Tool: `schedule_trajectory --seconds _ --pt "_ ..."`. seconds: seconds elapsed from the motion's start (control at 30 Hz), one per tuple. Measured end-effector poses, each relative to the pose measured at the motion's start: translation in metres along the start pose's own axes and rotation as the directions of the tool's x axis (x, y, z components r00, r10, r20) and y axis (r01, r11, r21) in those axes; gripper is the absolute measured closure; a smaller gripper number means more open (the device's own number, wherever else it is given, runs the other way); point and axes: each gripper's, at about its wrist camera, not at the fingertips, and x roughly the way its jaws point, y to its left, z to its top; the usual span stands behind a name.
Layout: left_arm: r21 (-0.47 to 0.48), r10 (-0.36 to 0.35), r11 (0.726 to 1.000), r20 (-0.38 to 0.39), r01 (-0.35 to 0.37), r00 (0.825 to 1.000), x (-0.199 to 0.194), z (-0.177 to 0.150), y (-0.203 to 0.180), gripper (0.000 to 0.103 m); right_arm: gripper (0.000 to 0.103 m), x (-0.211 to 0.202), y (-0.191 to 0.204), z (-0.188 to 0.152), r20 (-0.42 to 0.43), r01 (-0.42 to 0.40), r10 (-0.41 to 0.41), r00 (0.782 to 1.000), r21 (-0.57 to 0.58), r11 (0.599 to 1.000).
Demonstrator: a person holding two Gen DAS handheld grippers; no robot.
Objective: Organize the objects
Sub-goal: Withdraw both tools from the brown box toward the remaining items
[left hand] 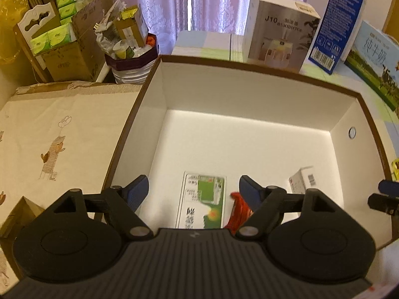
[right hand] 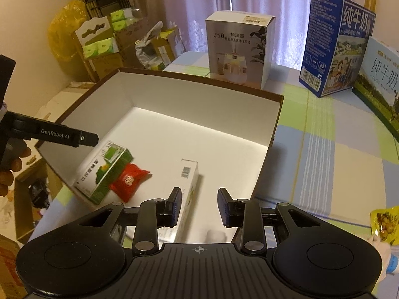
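Left wrist view: left claw (left hand: pixel 194 189) released above green carton (left hand: pixel 203 200) in white box (left hand: pixel 249 94); right claw (right hand: pixel 197 205) released, empty.

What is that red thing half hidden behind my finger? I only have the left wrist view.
Observer: A red packet with white print, lying on the floor of the big box against the green box.
Operator: Is the right gripper holding anything?
Observer: No. The right gripper is open and empty, hanging over the near end of the white carton.
Operator: Anything left outside the box?
Observer: A yellow snack packet lies on the checked tablecloth, to the right of the big box.
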Motion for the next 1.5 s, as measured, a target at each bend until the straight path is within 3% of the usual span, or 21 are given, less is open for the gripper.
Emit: schedule_trajectory --seconds 0.23,0.8,1.5 --pt "0.011 -0.002 1.000 -0.013 0.002 1.000 -0.020 -0.011 -0.002 0.019 0.072 -0.020 0.002 -0.010 0.016 -0.022 0.022 1.000 0.021 1.000" --pt "0.059 -0.080 0.995 0.024 0.079 0.996 -0.080 -0.040 -0.036 0.016 0.071 -0.065 -0.001 -0.040 0.056 -0.054 0.049 0.997 0.093 0.994" --pt "0.113 -0.121 0.986 -0.051 0.126 0.991 -0.089 -0.082 -0.089 0.015 0.070 -0.093 -0.031 -0.087 0.015 -0.055 0.053 0.998 0.161 0.985"
